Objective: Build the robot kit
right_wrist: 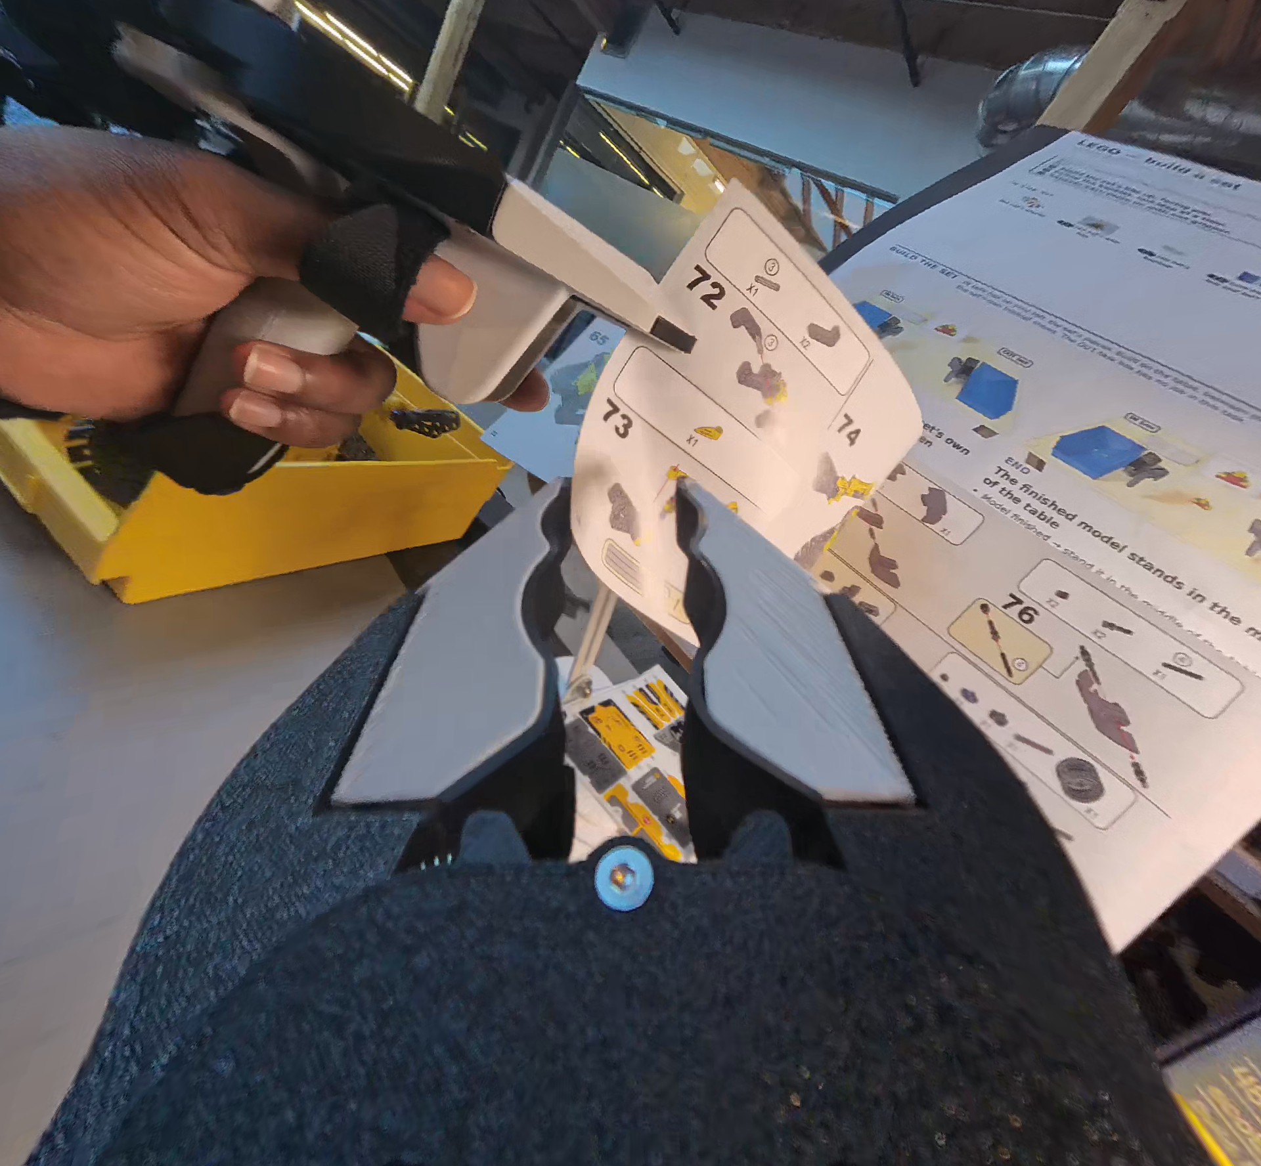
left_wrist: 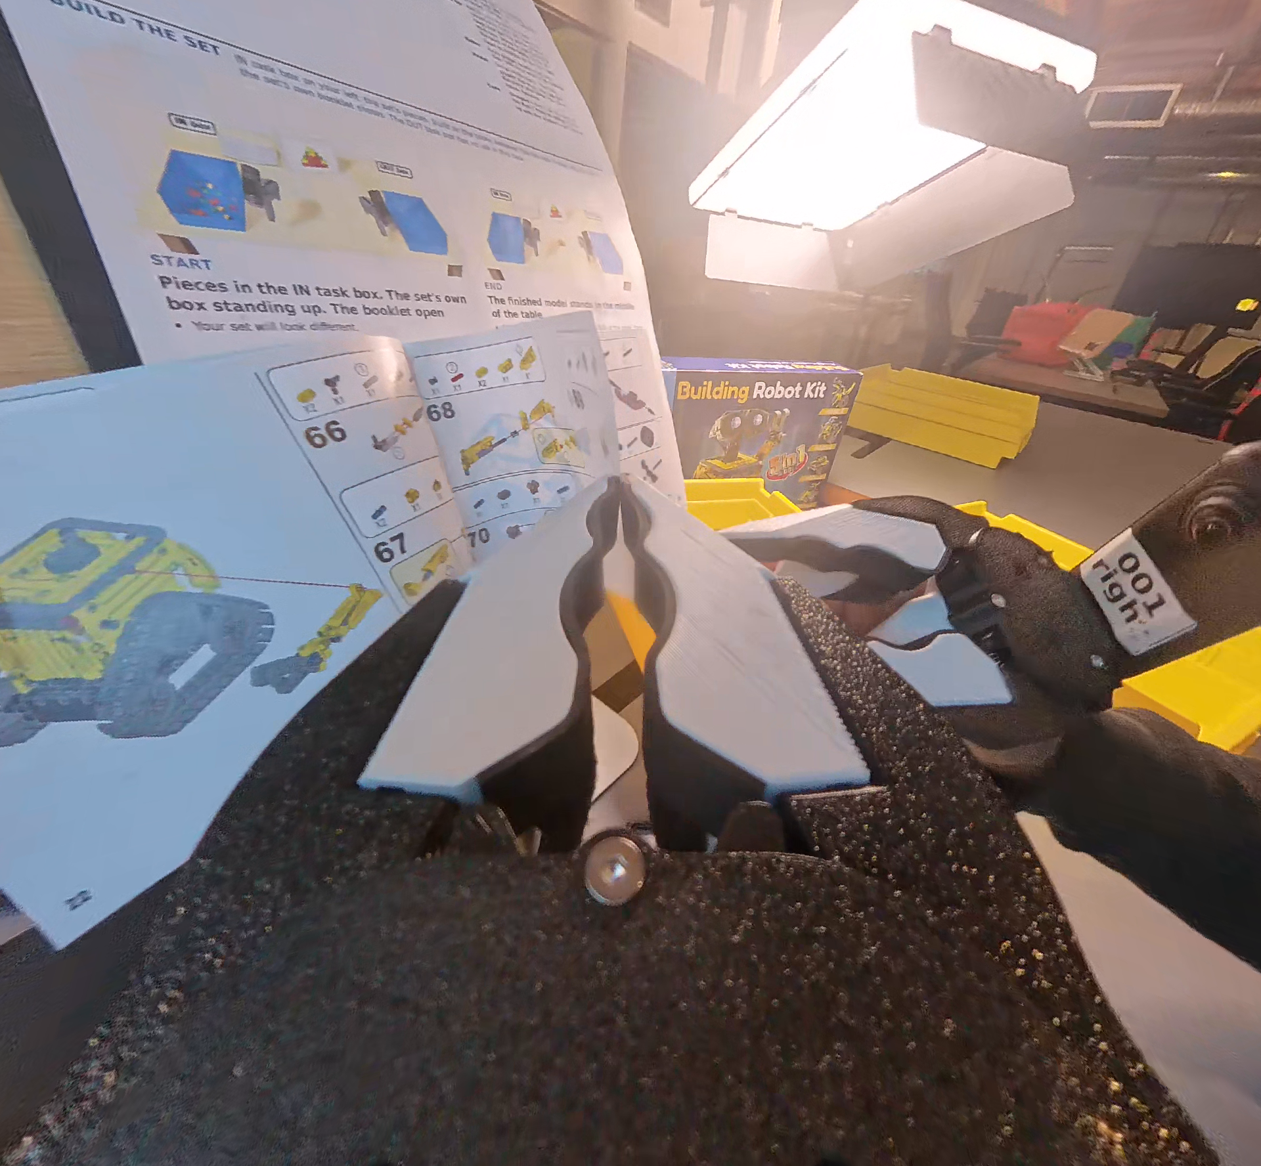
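Left wrist view: the left gripper (left_wrist: 619,485) has its tips pressed together on a page of the instruction booklet (left_wrist: 382,451), which curls up before a big printed sheet (left_wrist: 307,130). The right gripper (left_wrist: 785,546) comes in from the right side, jaws apart. A kit box (left_wrist: 757,417) stands behind, near yellow bins (left_wrist: 941,410) on the grey table (left_wrist: 1105,458).

Right wrist view: the right gripper (right_wrist: 624,492) is open approx. halfway, and the lifted page (right_wrist: 737,383) passes between its fingers; probably not clamped. The left gripper (right_wrist: 672,335), in a hand (right_wrist: 170,287), pinches the page's upper edge. A yellow bin (right_wrist: 293,519) sits at the table's left edge.
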`<action>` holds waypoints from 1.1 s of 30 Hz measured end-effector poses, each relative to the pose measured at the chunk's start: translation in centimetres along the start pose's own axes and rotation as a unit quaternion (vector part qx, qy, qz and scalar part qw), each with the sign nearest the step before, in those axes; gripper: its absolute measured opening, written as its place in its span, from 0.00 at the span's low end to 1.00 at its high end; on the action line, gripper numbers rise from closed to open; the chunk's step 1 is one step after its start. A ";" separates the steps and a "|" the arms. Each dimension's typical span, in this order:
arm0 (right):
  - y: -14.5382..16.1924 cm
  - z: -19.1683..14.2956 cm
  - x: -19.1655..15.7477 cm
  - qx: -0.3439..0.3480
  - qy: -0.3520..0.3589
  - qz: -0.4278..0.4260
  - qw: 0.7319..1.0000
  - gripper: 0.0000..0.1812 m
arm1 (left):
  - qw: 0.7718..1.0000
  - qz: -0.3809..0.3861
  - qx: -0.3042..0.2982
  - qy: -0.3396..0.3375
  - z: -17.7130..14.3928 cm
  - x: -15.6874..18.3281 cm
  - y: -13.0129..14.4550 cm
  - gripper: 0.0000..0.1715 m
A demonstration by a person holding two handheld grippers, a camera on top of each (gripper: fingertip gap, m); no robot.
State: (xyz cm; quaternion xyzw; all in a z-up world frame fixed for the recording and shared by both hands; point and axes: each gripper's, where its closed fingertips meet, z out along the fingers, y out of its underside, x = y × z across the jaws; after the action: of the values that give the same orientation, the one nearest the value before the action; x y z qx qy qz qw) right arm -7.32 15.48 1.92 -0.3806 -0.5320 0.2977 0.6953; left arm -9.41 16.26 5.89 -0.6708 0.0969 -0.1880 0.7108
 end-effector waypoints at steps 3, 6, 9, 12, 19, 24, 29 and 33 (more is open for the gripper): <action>-0.6 -0.5 0.2 0.013 -0.029 0.072 0.997 0.30 | 1.000 0.014 -0.009 -0.010 -0.7 -1.3 -0.4 0.00; -0.9 -0.4 1.4 0.017 -0.028 0.120 0.992 0.32 | 1.000 0.018 -0.014 -0.009 -1.0 -1.7 -0.6 0.00; -1.5 0.3 2.3 0.020 -0.018 0.136 0.990 0.34 | 0.999 0.026 -0.016 0.007 -0.8 -0.6 -0.5 0.00; -1.5 1.4 1.4 -0.002 -0.028 0.130 0.991 0.45 | 0.999 0.030 -0.014 0.031 -0.4 1.0 -0.1 0.00; -0.6 0.8 1.0 -0.004 -0.018 0.104 0.994 0.13 | 0.991 0.065 -0.018 0.115 0.4 5.1 0.7 0.11; -0.6 -1.0 3.1 0.034 -0.039 0.194 0.980 0.11 | 0.993 0.034 0.020 0.113 0.1 3.5 -0.5 0.19; -0.7 -1.6 4.1 0.057 -0.062 0.231 0.969 0.11 | 0.986 -0.075 -0.017 0.149 2.9 2.4 1.3 0.32; -0.6 -1.5 4.0 0.066 -0.080 0.249 0.963 0.11 | 0.977 -0.094 -0.021 0.190 5.0 3.5 1.4 0.19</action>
State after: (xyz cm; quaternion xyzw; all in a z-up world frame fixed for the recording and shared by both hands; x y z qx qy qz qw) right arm -4.84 18.09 4.26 -0.4294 -0.4534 0.5252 0.5781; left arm -4.08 19.49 5.27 -0.6441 0.1702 -0.3761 0.6440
